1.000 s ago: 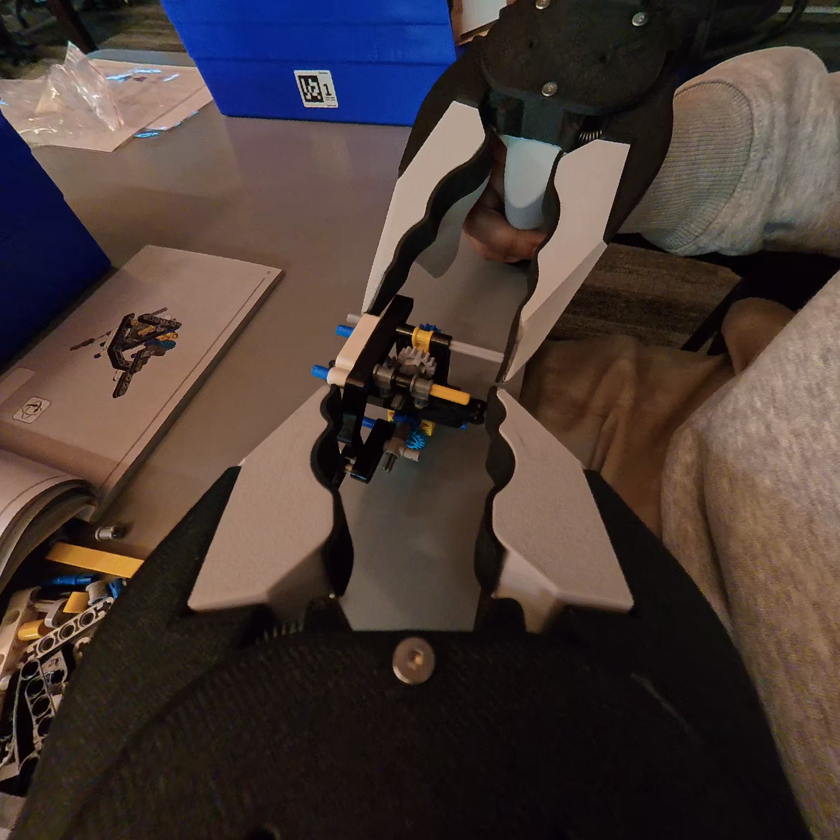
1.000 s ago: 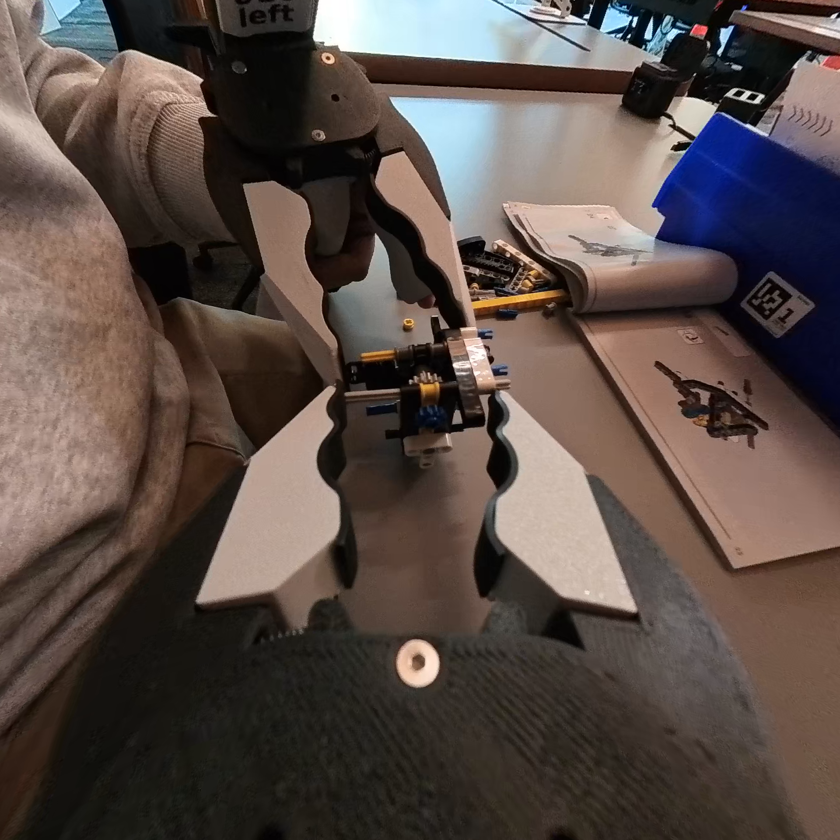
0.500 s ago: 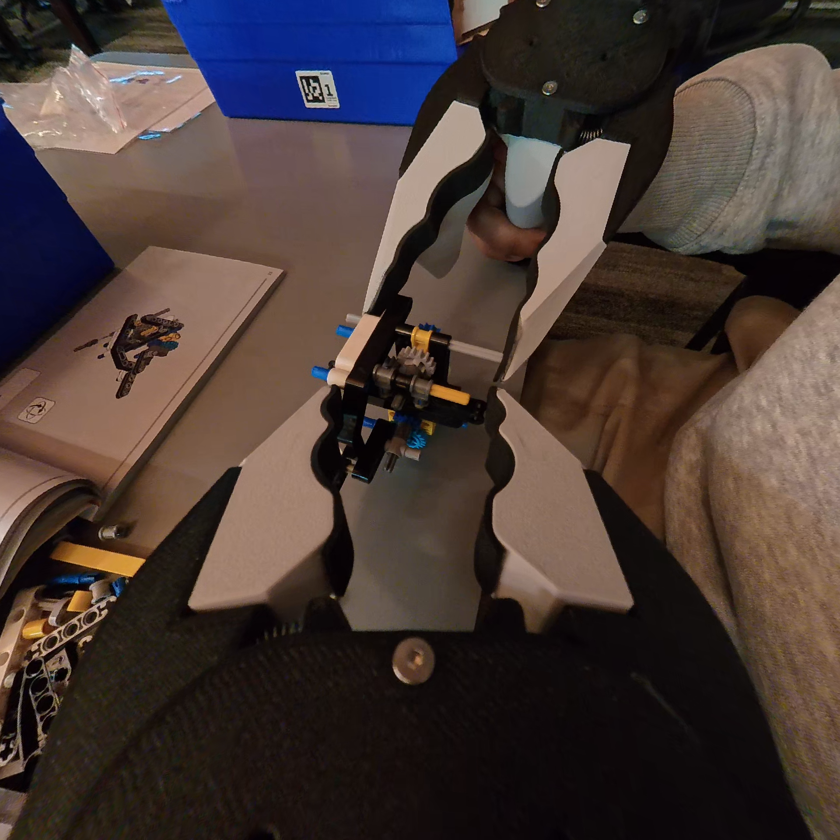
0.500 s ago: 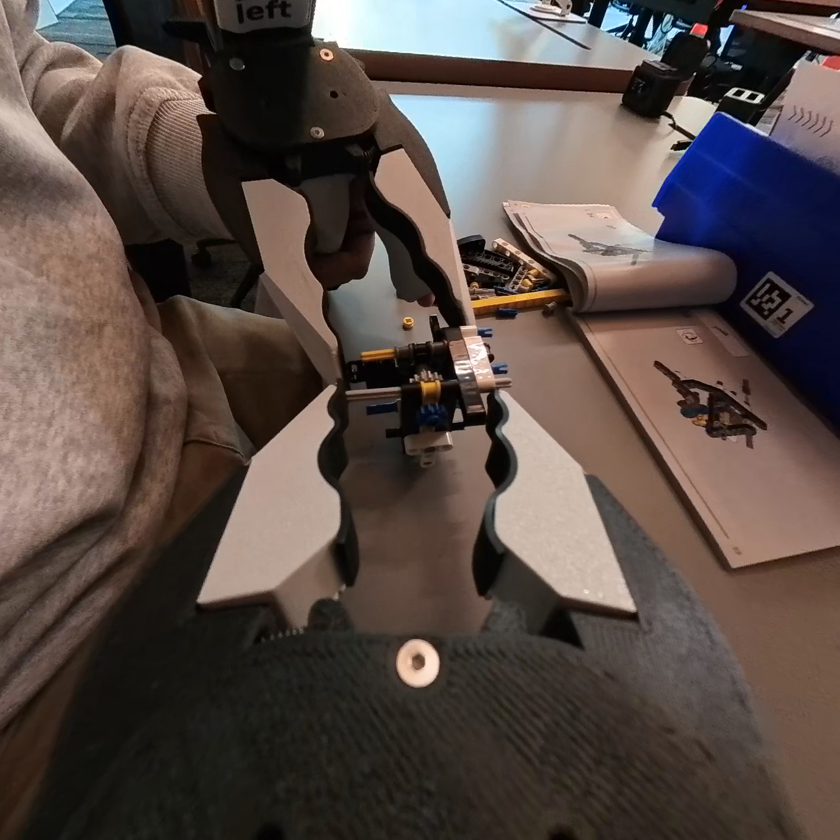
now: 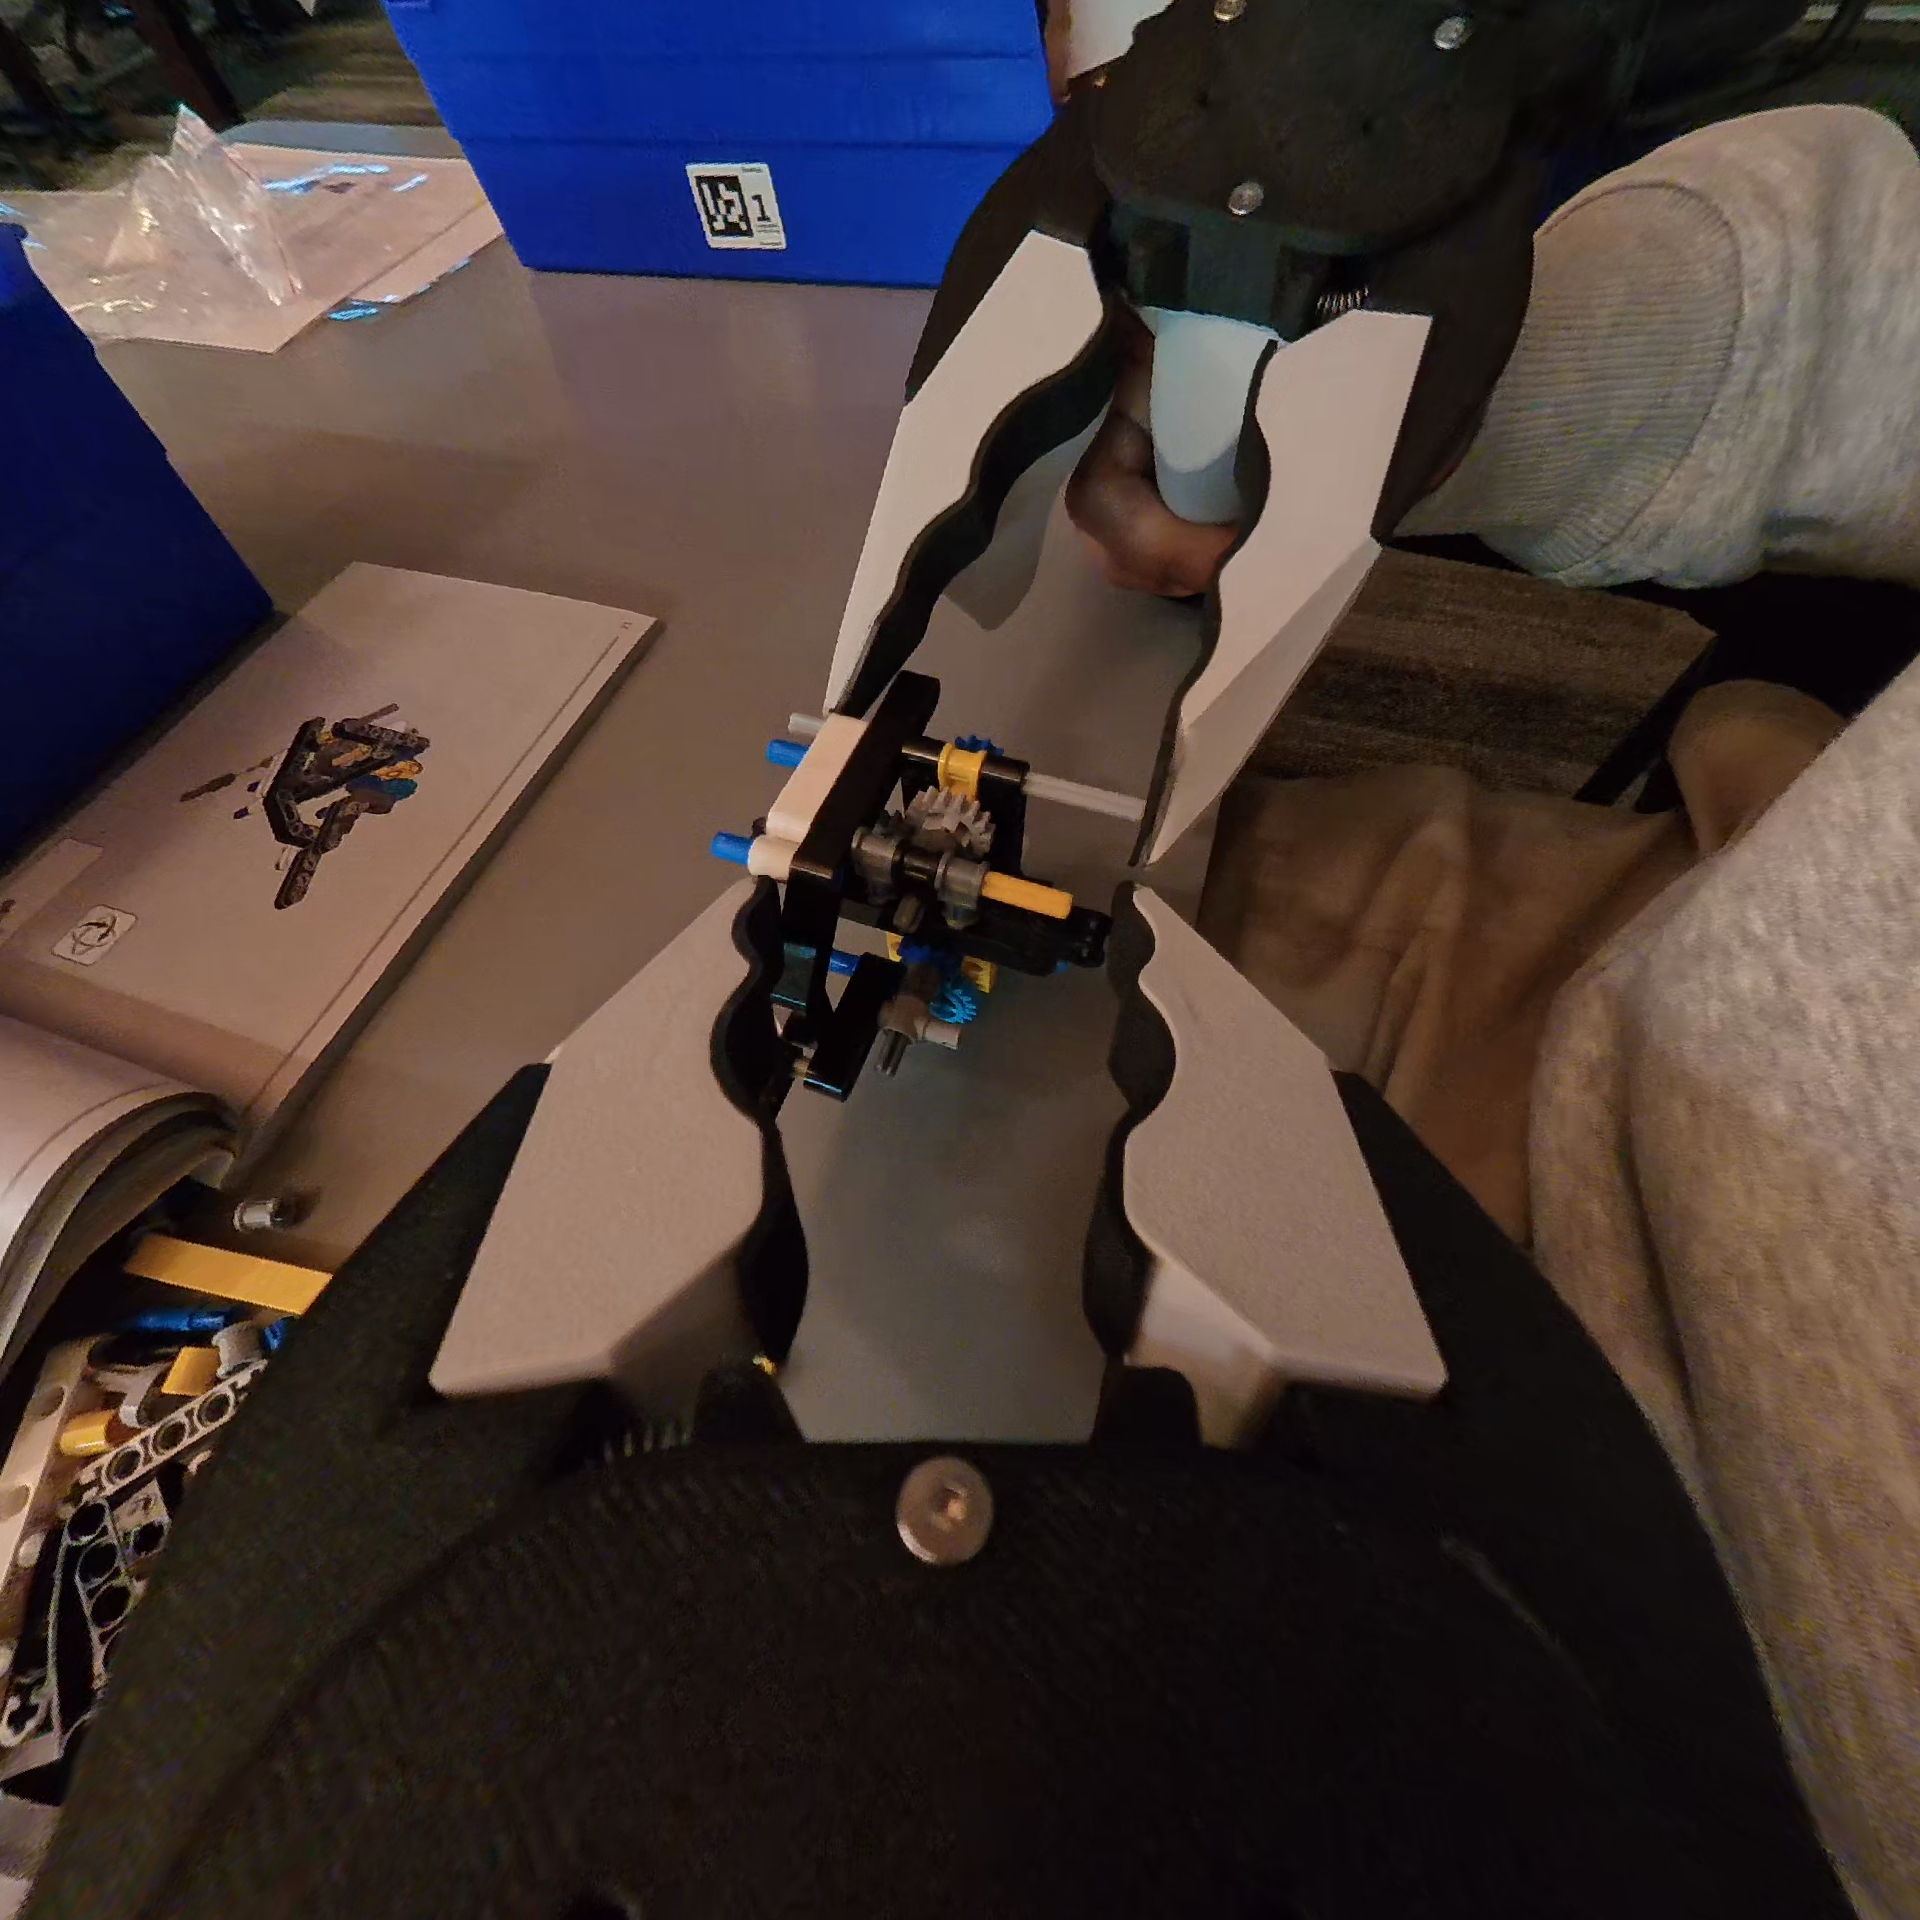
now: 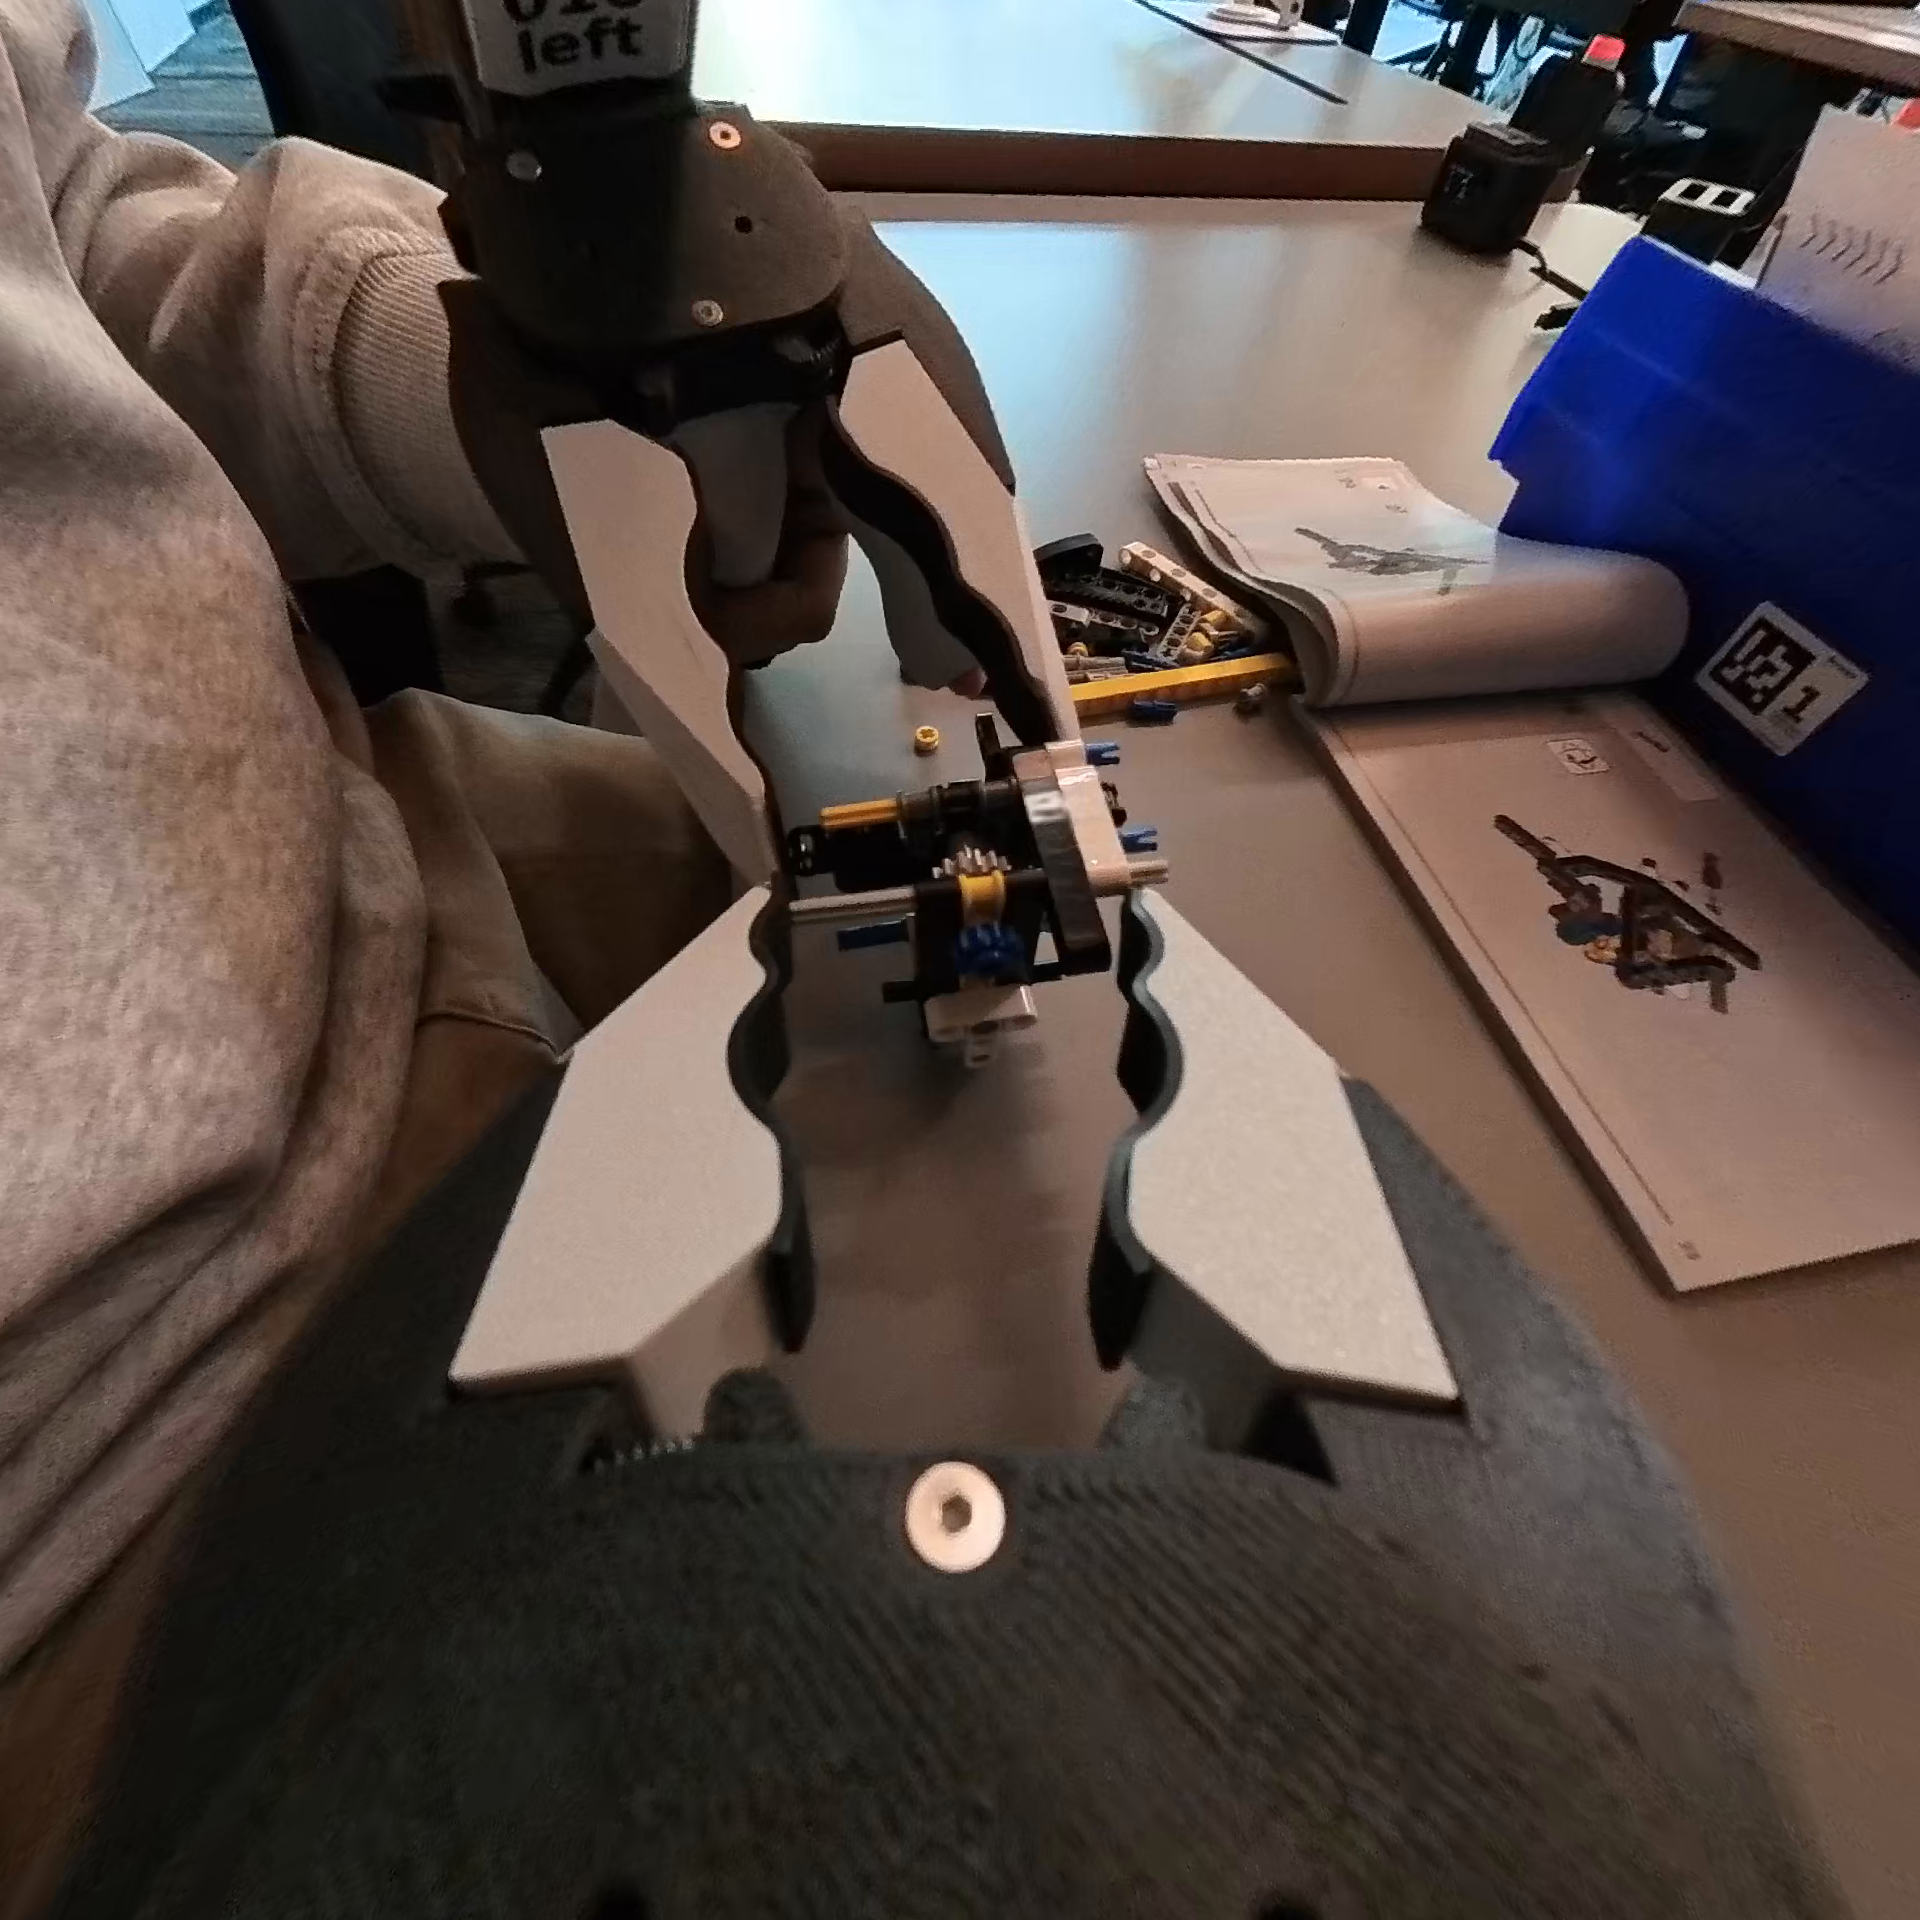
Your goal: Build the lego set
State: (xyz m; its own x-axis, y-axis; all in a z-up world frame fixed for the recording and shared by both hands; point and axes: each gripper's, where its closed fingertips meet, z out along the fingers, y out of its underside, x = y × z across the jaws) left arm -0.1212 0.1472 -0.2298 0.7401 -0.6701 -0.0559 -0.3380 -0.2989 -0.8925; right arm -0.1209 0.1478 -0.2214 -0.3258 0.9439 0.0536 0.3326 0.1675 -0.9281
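A small lego assembly of black beams, grey gears, a white beam, blue pins and a yellow axle is held just above the grey table. My left gripper is shut on it from the near side, one fingertip against a black beam on each side. My right gripper comes from the opposite side and is shut on the white beam and the end of the grey axle. In the right wrist view the assembly sits between my right gripper and my left gripper.
An open instruction booklet lies left of the assembly; it also shows in the right wrist view. A pile of loose parts with a yellow beam lies beside it. Blue bins stand behind. A small yellow piece lies on the table.
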